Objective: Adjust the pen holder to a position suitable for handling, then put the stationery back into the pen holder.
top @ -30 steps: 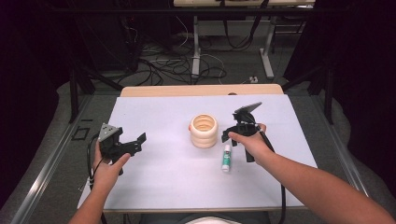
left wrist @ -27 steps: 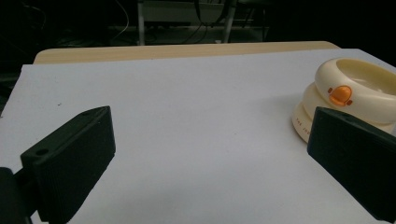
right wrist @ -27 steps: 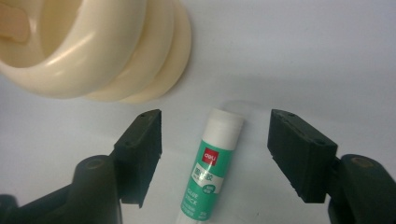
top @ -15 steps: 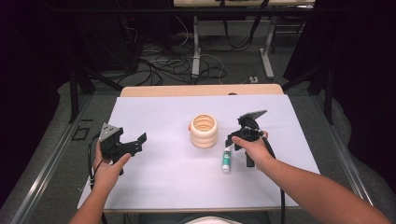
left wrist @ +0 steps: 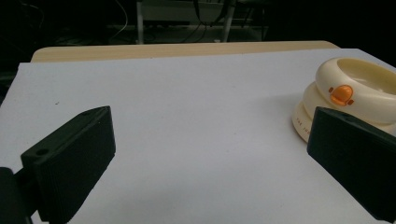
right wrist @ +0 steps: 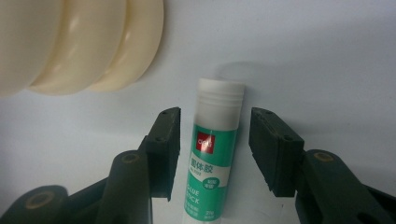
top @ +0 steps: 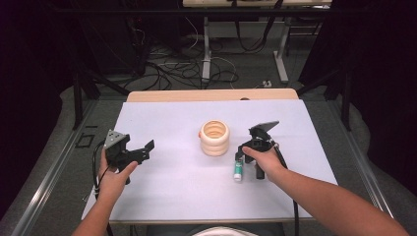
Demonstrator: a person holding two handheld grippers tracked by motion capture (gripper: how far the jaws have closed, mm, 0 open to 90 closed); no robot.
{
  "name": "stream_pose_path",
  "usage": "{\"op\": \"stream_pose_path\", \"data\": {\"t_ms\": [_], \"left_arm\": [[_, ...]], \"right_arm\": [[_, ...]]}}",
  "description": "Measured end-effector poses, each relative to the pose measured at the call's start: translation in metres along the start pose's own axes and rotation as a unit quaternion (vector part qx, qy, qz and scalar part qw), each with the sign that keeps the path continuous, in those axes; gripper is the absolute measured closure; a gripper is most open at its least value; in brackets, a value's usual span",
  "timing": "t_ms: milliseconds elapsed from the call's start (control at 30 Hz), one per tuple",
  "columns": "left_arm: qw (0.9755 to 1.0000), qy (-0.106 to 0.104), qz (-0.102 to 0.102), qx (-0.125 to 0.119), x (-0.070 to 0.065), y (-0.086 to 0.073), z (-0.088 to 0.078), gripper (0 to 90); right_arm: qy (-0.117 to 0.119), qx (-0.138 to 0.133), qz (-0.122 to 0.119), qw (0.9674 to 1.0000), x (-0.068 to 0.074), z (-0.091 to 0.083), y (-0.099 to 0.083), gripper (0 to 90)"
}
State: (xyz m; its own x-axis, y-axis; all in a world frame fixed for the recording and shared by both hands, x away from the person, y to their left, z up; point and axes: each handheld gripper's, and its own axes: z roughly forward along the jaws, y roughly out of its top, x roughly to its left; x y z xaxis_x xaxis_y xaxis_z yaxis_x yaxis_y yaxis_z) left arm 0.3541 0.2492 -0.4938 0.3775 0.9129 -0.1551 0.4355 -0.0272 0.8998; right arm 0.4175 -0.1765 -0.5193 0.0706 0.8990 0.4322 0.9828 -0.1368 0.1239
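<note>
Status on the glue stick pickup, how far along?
Done: the right gripper is down over the green-and-white glue stick, one jaw on each side. In hand: its jaws have just been closing, gaps still show. Left: clamp and lift; the stick lies flat on the white table beside the cream ringed holder. The left gripper is open.

A white sheet (top: pixel 172 191) covers most of the wooden table (top: pixel 211 94), whose bare edge shows along the far side. Near the middle of the sheet stands a cream stack of rings (top: pixel 214 138) with a small orange spot on its side (left wrist: pixel 342 94). Beyond the table, tangled cables (top: pixel 196 64) lie across the grey floor between dark table legs
</note>
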Motion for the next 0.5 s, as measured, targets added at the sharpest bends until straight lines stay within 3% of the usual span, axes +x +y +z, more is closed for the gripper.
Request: {"op": "stream_pose_path", "data": {"t_ms": [100,133,200,233,267,300,333,367,433,500], "left_arm": [[1.0,0.001,-0.001,0.002,0.002,-0.001,0.002,1.1],[1.0,0.001,-0.002,0.003,0.002,-0.001,0.002,1.1],[1.0,0.002,-0.001,0.001,0.002,0.0,0.001,1.2],[1.0,0.003,-0.001,0.0,0.002,0.0,0.0,1.2],[1.0,0.003,-0.002,-0.001,0.002,0.0,0.0,1.2],[1.0,0.003,-0.003,-0.001,0.001,-0.001,0.0,1.2],[1.0,0.004,-0.003,0.0,0.001,0.0,-0.001,1.2],[1.0,0.003,-0.003,0.0,0.001,0.0,-0.001,1.2],[1.0,0.003,-0.002,-0.001,0.0,0.0,-0.001,1.2],[1.0,0.004,0.001,-0.001,0.0,0.0,-0.001,1.2]], "right_arm": [[0.01,-0.004,0.005,0.9999,-0.002,0.003,0.001,53.7],[0.0,0.005,0.013,0.9999,-0.002,0.005,0.003,54.8],[-0.004,0.009,0.007,0.9999,-0.003,0.006,0.004,55.1],[0.014,0.001,0.019,0.9997,-0.004,0.01,0.003,57.5],[0.014,0.001,0.019,0.9997,-0.004,0.01,0.003,57.5],[-0.005,0.018,0.018,0.9997,-0.002,0.009,0.003,58.5],[0.014,0.005,0.018,0.9997,-0.003,0.012,0.002,59.3],[0.017,0.004,0.019,0.9997,-0.003,0.013,0.001,59.3],[-0.004,0.021,0.022,0.9995,-0.002,0.013,0.003,60.3],[0.001,0.02,0.021,0.9996,-0.003,0.014,0.003,60.4]]}}
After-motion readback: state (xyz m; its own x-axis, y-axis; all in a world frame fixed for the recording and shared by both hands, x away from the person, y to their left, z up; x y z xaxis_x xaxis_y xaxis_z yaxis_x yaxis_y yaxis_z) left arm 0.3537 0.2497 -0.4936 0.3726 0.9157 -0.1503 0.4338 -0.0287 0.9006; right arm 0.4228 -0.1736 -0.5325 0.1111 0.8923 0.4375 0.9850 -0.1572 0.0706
